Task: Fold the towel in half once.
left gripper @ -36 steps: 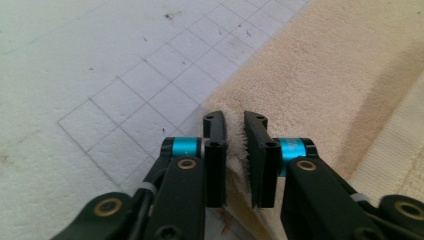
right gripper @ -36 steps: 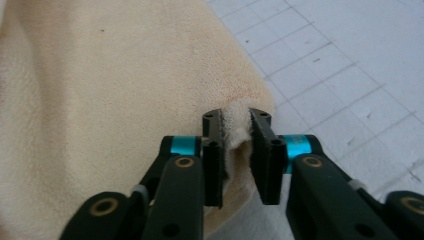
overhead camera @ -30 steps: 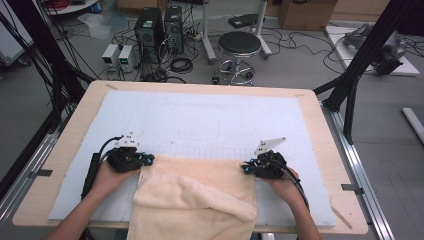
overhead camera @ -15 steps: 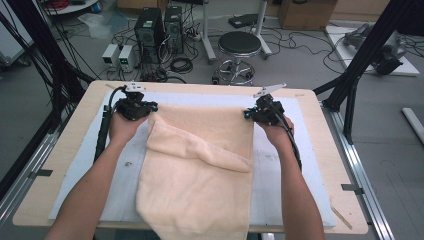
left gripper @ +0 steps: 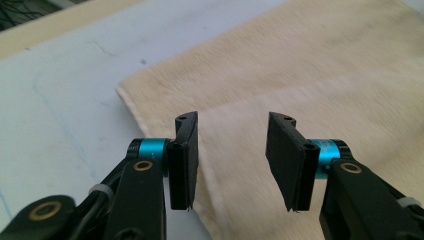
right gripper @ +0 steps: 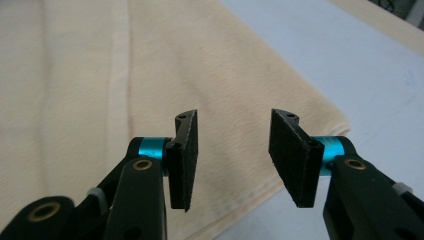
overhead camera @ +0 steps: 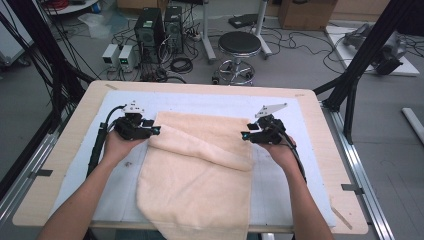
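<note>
Towel point(overhead camera: 200, 170) lies below both grippers' just-opened fingers point(left gripper: 183, 160), nothing gripped betw. them.

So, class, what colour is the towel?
Pale cream towel, plain; clearest in the high view.

The table point(overhead camera: 320, 107) is evenly lit by soft overhead light, with only faint shadows cast under the cream towel point(overhead camera: 200, 175) along its fold. The high view is rendered slightly soft, and straight edges beyond the table are bowed by the wide lens. In both gripper views, the towel is seen sharply just beyond the jaws and blurred farther off. No glare is seen.
</note>
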Demonstrator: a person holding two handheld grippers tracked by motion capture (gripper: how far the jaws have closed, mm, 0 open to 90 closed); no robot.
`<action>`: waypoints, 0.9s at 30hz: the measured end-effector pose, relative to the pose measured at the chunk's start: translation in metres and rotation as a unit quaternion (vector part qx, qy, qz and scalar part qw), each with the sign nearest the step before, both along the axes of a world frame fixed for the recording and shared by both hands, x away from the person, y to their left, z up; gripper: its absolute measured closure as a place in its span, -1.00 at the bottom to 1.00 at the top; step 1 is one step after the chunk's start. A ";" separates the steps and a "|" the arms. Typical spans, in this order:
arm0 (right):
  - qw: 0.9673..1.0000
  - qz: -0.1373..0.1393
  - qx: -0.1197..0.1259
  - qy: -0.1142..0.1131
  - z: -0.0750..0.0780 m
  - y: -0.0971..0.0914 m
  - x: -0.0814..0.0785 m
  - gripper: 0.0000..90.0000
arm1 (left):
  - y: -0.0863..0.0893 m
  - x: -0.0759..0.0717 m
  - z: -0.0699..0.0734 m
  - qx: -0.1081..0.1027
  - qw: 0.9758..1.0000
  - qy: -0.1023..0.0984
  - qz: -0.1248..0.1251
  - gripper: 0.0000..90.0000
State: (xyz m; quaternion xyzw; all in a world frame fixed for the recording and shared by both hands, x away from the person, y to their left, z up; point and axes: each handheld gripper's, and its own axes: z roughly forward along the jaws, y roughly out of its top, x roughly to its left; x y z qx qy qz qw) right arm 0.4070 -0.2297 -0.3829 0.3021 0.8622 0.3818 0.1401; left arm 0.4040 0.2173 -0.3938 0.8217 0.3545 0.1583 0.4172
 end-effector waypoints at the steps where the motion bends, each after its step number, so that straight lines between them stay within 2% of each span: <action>1: 1.000 0.004 0.004 0.000 -0.001 0.001 -0.006 0.21 | 0.001 -0.005 -0.002 -0.003 1.000 -0.006 -0.004 0.25; 3: 1.000 0.016 0.008 0.001 -0.002 0.002 -0.016 0.18 | 0.003 -0.013 -0.007 -0.012 1.000 -0.004 -0.008 0.25; 6: 0.999 0.034 0.006 0.000 -0.008 0.004 -0.031 0.15 | 0.006 -0.020 -0.015 -0.007 1.000 0.002 -0.013 0.25; 8: 0.999 0.038 -0.006 0.023 -0.011 0.007 -0.036 0.07 | 0.005 -0.021 -0.020 -0.002 1.000 0.006 -0.013 0.25; 10: 0.998 0.053 -0.008 0.019 -0.015 0.009 -0.043 0.07 | 0.003 -0.020 -0.022 -0.003 1.000 0.000 -0.014 0.19; 13: 0.997 0.063 -0.017 0.036 -0.024 0.012 -0.048 0.05 | -0.003 -0.017 -0.026 -0.010 1.000 -0.013 -0.011 0.14; 14: 0.997 0.061 -0.021 0.044 -0.028 0.012 -0.048 0.04 | -0.005 -0.014 -0.028 -0.010 1.000 -0.008 -0.010 0.15; 17: 0.997 0.059 -0.005 0.056 -0.037 0.011 -0.048 0.08 | -0.010 -0.008 -0.040 0.004 1.000 0.027 -0.011 0.19; 19: 0.996 0.065 -0.005 0.068 -0.043 0.013 -0.047 0.18 | -0.011 -0.008 -0.044 0.003 1.000 0.028 -0.010 0.33; 21: 0.994 0.072 -0.007 0.081 -0.047 0.015 -0.047 0.38 | -0.012 -0.009 -0.041 0.000 1.000 0.024 -0.018 0.68; 22: 0.994 0.075 -0.006 0.078 -0.046 0.015 -0.047 0.58 | -0.013 -0.011 -0.039 0.003 1.000 0.019 -0.021 0.82; 23: 0.994 0.082 -0.006 0.073 -0.044 0.016 -0.047 0.72 | -0.013 -0.013 -0.037 0.012 1.000 0.012 -0.024 0.86; 24: 0.994 0.087 -0.008 0.063 -0.041 0.017 -0.049 0.87 | -0.013 -0.015 -0.034 0.013 1.000 0.008 -0.025 0.88; 25: 0.994 0.094 -0.007 0.056 -0.039 0.017 -0.050 0.94 | -0.012 -0.017 -0.031 0.011 1.000 0.003 -0.028 0.89; 27: 0.994 0.098 0.004 0.054 -0.034 0.016 -0.052 0.95 | -0.008 -0.020 -0.023 0.002 1.000 -0.006 -0.030 0.89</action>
